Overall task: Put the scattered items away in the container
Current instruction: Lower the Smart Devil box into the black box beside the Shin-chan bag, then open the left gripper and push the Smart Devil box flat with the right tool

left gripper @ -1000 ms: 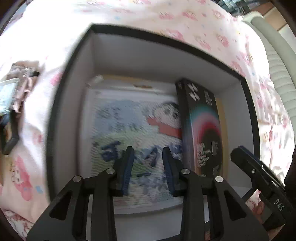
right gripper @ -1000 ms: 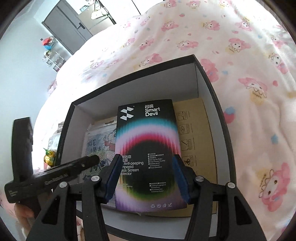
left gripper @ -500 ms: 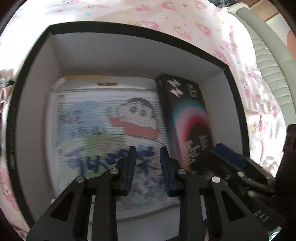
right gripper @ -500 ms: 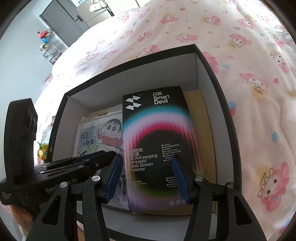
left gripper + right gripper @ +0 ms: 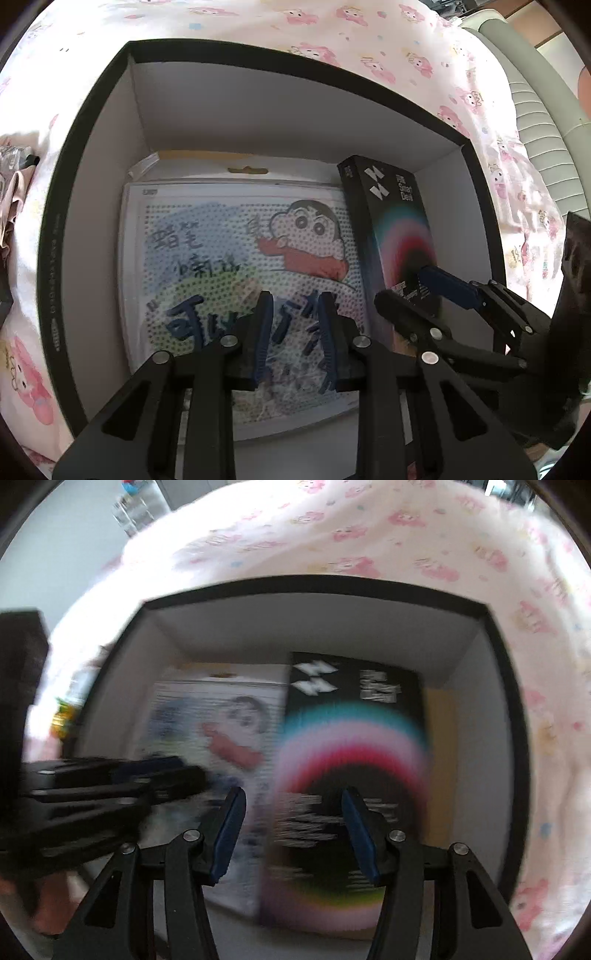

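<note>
The container is a black-rimmed box [image 5: 258, 55] [image 5: 314, 581] with white inner walls, standing on a bed. A cartoon-printed flat pack [image 5: 221, 240] [image 5: 207, 716] lies on its floor. A black screen-protector box [image 5: 399, 221] [image 5: 351, 738] rests along the right side. My left gripper [image 5: 295, 299] [image 5: 188, 770] hovers over the flat pack, jaws a narrow gap apart with nothing between them. My right gripper [image 5: 293, 797] [image 5: 402, 286] stands wide open over the black box's near left edge. Neither pad presses on it. The right wrist view is blurred.
A pink cartoon-print bedsheet [image 5: 369, 22] surrounds the container. Clear-wrapped loose items [image 5: 14, 177] lie on the sheet to the left, with a yellow-green one [image 5: 62, 716] among them. Brown cardboard [image 5: 439, 757] shows under the black box. A grey ribbed cushion [image 5: 535, 110] runs along the far right.
The right gripper has rolled and dropped lower into the container; the black box now sits right of its jaws instead of between them. The left jaws have narrowed a little.
</note>
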`<state>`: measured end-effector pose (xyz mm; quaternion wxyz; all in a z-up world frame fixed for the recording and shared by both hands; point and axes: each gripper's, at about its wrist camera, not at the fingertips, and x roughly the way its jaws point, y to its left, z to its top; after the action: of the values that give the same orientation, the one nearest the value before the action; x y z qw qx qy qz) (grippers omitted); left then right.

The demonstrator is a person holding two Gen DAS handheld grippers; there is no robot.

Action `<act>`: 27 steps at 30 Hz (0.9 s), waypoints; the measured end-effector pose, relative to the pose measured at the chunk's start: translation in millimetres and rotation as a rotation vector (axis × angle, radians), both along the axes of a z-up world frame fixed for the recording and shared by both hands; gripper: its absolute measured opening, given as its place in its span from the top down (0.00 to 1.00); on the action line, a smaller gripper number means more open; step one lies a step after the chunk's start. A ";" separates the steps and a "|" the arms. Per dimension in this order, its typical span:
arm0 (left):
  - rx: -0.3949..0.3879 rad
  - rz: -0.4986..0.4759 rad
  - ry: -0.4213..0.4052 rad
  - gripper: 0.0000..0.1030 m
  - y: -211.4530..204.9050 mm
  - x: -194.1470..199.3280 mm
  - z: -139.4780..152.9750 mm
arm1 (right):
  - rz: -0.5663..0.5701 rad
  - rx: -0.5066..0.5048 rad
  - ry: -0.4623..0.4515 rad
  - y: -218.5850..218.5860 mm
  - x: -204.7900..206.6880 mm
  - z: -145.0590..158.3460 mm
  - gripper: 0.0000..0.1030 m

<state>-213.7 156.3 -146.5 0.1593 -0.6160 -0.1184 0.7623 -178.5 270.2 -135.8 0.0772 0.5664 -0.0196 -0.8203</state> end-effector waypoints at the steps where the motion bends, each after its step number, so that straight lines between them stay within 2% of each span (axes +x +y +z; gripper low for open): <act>1: 0.005 -0.002 0.000 0.77 8.5 -3.7 0.2 | -0.022 0.022 0.000 3.0 -0.7 -1.1 0.49; 6: 0.020 -0.013 0.000 0.77 29.0 -4.8 1.0 | -0.112 0.042 -0.013 18.2 0.1 -5.3 0.52; 9: 0.036 -0.029 -0.006 0.79 41.3 -5.7 0.4 | -0.149 -0.086 -0.011 28.6 3.4 0.6 0.52; 11: 0.039 -0.040 -0.006 0.79 47.5 -6.6 -0.4 | -0.170 -0.146 0.030 35.3 8.0 10.5 0.52; 15: 0.037 -0.028 -0.017 0.79 55.6 -21.2 1.6 | -0.179 -0.205 0.028 38.8 7.2 16.5 0.52; 19: 0.025 0.013 -0.058 0.79 56.8 -39.3 9.8 | -0.117 -0.147 0.055 32.8 -11.6 34.0 0.52; 21: 0.032 0.023 -0.051 0.79 63.3 -46.5 10.8 | -0.100 -0.101 0.041 32.5 -29.8 36.4 0.52; 22: 0.021 0.026 -0.046 0.79 65.9 -44.1 4.4 | -0.105 -0.068 0.031 34.2 -40.0 34.9 0.52; 26: 0.026 -0.018 -0.050 0.79 42.3 -97.9 9.3 | -0.159 -0.056 0.008 53.5 -55.0 24.0 0.52; 27: 0.030 -0.024 -0.042 0.79 43.7 -98.5 13.4 | -0.156 -0.041 0.017 53.5 -54.8 24.8 0.52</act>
<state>-312.2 200.0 -133.1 0.1750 -0.6308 -0.1258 0.7454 -233.3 323.6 -111.0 0.0249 0.5545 -0.0800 -0.8279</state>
